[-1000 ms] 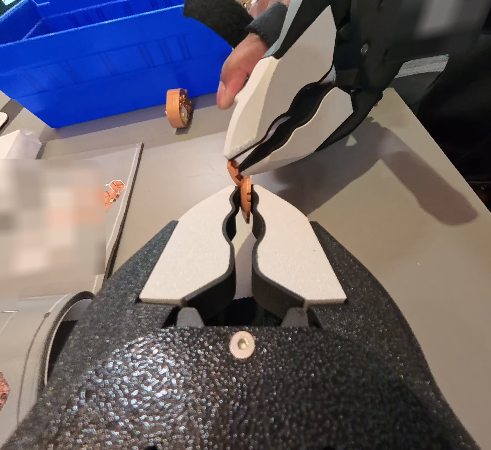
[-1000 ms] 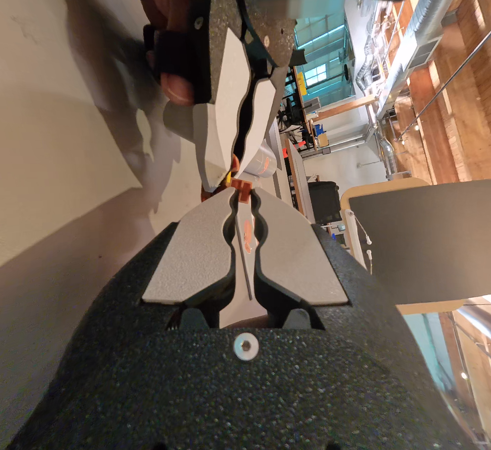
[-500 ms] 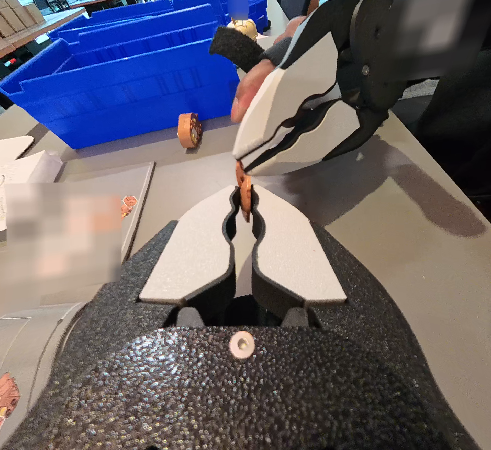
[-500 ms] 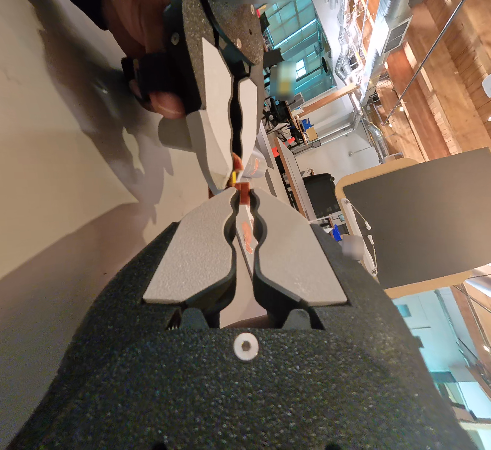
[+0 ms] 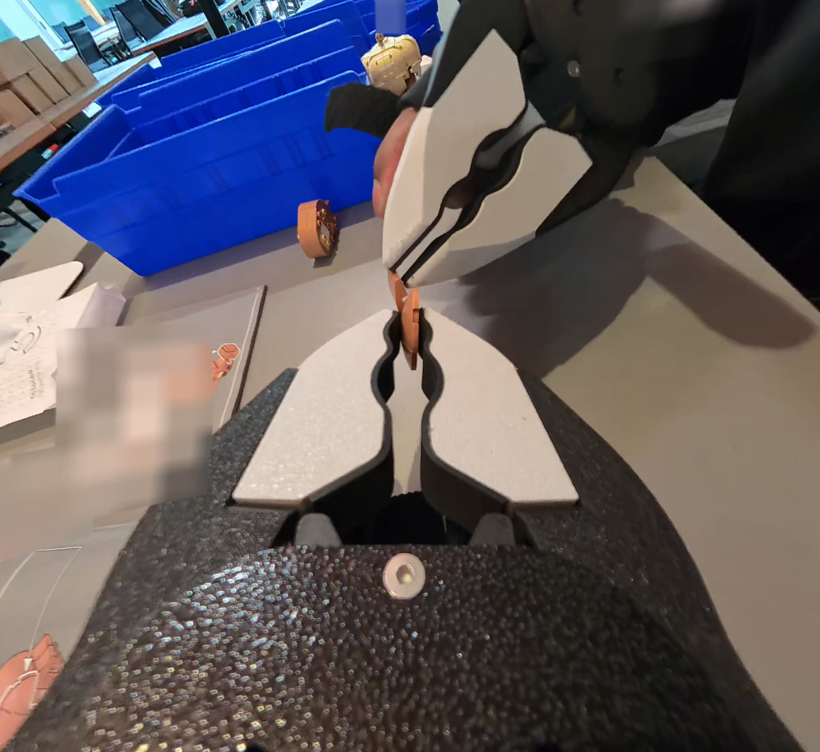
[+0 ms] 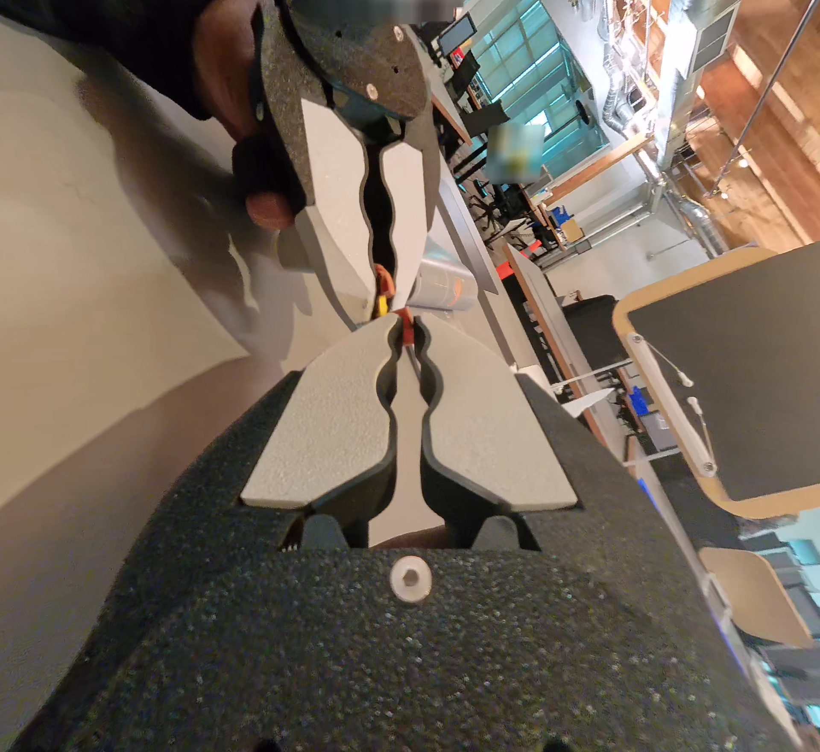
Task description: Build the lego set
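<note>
My view has risen since earlier; both grippers [image 5: 408, 317] [image 6: 407, 324] stay clamped on thin orange pieces [image 5: 410, 329] [image 6: 406, 330], tips meeting at centre frame.

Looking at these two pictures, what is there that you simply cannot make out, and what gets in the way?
- Left wrist view: how the two small orange flat pieces join; the left gripper and right gripper fingertips cover the spot.
- Left wrist view: the sheet beside the grey board; a blur patch overlies it.
- Left wrist view: the beige domed object behind the blue bins; a black strap hides its base.
- Right wrist view: the grey cylinder; the left gripper's fingers cover part.
</note>
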A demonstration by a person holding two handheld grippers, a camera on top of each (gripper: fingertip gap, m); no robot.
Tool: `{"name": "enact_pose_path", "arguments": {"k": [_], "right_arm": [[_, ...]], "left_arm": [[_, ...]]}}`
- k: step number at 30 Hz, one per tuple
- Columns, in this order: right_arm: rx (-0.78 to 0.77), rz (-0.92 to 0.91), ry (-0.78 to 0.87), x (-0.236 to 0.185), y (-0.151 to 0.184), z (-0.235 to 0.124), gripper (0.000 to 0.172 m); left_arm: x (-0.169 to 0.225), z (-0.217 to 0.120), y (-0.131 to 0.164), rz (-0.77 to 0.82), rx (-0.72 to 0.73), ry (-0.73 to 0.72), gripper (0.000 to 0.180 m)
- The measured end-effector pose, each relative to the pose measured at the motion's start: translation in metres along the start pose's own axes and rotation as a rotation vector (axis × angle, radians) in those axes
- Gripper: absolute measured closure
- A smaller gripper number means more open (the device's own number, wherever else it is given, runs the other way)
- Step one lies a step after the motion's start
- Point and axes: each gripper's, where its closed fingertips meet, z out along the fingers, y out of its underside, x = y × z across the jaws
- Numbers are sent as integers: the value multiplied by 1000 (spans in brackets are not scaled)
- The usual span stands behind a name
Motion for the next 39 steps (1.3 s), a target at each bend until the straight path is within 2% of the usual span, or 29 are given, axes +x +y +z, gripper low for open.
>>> {"name": "enact_pose_path", "arguments": {"k": [21,39], "right_arm": [[91,15,26,7,-15,-8,167],[111,2,33,8,-18,-10,163]], "left_arm": [[-4,-7,-18,47,112,-43,174],[-4,-9,-23,57,137,-51,174]]}}
